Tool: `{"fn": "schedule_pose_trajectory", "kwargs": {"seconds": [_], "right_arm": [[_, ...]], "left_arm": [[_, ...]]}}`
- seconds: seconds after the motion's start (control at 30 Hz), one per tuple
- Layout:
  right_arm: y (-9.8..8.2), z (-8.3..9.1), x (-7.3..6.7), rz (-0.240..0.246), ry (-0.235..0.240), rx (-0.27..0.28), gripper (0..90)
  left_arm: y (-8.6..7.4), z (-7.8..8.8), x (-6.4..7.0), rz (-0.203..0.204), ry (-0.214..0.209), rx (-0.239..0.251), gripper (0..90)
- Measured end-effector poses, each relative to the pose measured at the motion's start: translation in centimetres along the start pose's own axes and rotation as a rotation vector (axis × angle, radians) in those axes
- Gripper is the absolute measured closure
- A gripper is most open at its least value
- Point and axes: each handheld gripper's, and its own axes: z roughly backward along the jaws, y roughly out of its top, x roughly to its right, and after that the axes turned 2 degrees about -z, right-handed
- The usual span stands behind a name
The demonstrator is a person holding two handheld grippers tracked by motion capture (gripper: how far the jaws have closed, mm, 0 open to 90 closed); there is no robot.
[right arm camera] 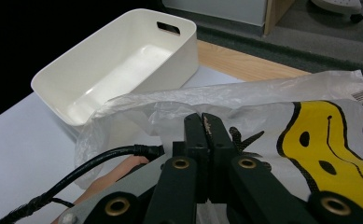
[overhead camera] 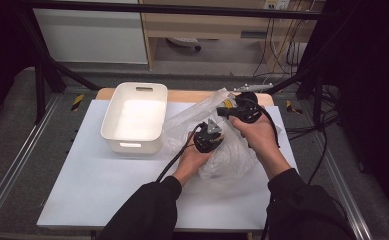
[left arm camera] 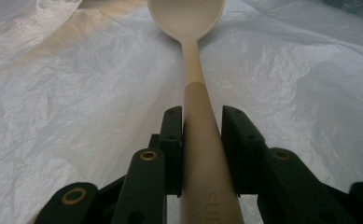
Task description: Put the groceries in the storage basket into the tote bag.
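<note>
A cream wooden spoon [left arm camera: 194, 60] lies inside a clear plastic bag [overhead camera: 232, 161], bowl end away from me. My left gripper [left arm camera: 201, 115] is shut on the spoon's handle, pads on either side. In the high view the left gripper [overhead camera: 209, 136] reaches into the crumpled bag at mid table. My right gripper [overhead camera: 228, 111] sits just behind it at the bag's raised mouth. In its own view the right gripper [right arm camera: 202, 120] has its jaws pressed together on the bag's thin film [right arm camera: 263, 93], which carries a yellow smiley print.
A white plastic tub [overhead camera: 132, 145] with cut-out handles stands left of the bag, nothing inside; its wall [right arm camera: 184, 46] shows beyond the bag. The white table top [overhead camera: 107, 190] has free room at front left. Black cables trail off the right side.
</note>
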Motion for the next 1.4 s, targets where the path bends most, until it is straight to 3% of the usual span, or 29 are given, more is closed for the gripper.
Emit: {"fn": "schedule_pose_trajectory", "kwargs": {"seconds": [0.3, 0.4, 0.43, 0.53, 0.6, 0.67, 0.77, 0.83, 0.9, 1.03, 1.17, 1.23, 1.33, 1.4], "right_arm": [[-0.5, -0.2, 0.3, -0.002, 0.003, -0.011, 90.0], [-0.7, -0.3, 0.3, -0.005, 0.0, -0.017, 90.0], [-0.8, -0.4, 0.4, -0.003, 0.001, -0.018, 90.0], [-1.0, -0.5, 0.4, -0.003, -0.002, -0.025, 90.0], [-1.2, -0.6, 0.5, -0.006, -0.004, -0.03, 90.0], [-1.4, -0.8, 0.7, -0.009, -0.01, -0.036, 90.0], [-1.7, -1.1, 0.9, -0.016, -0.014, -0.043, 90.0], [-2.0, -1.2, 0.9, -0.021, -0.015, -0.049, 90.0], [-2.2, -1.4, 0.9, -0.018, -0.02, -0.058, 90.0], [-2.6, -1.6, 0.4, -0.01, -0.024, -0.068, 90.0], [-3.0, -1.8, -0.1, 0.009, -0.03, -0.074, 90.0], [-3.5, -2.1, -0.3, 0.012, -0.034, -0.087, 90.0], [-4.7, -2.5, -0.6, 0.026, -0.041, -0.099, 90.0], [-5.7, -2.8, -0.7, 0.018, -0.043, -0.112, 90.0]], "left_arm": [[-0.6, -0.7, -0.2, 0.0, -0.01, -0.023, 70.1], [-1.1, -1.1, -0.2, -0.006, -0.011, -0.068, 70.1], [-1.2, -1.3, 0.0, 0.017, -0.014, -0.076, 70.1], [-1.5, -1.5, -0.1, 0.008, -0.002, -0.132, 70.1], [-1.6, -1.4, 0.1, 0.02, -0.015, -0.118, 69.6], [-1.6, -0.8, 0.1, 0.005, 0.023, -0.103, 63.5], [-2.0, 1.0, 0.5, 0.022, 0.034, -0.081, 49.4], [-2.6, 2.5, 1.0, -0.012, 0.033, -0.06, 48.2], [-3.1, 4.2, 1.4, 0.015, 0.027, -0.032, 46.1], [-4.0, 7.5, 2.6, 0.008, -0.013, 0.016, 43.3], [-4.5, 10.1, 3.2, 0.039, -0.041, 0.057, 41.0], [-4.4, 11.3, 3.5, 0.039, -0.049, 0.063, 39.4], [-4.2, 12.9, 3.5, 0.102, -0.066, 0.052, 38.5], [-4.2, 13.9, 3.5, 0.11, -0.06, 0.042, 36.8]]}}
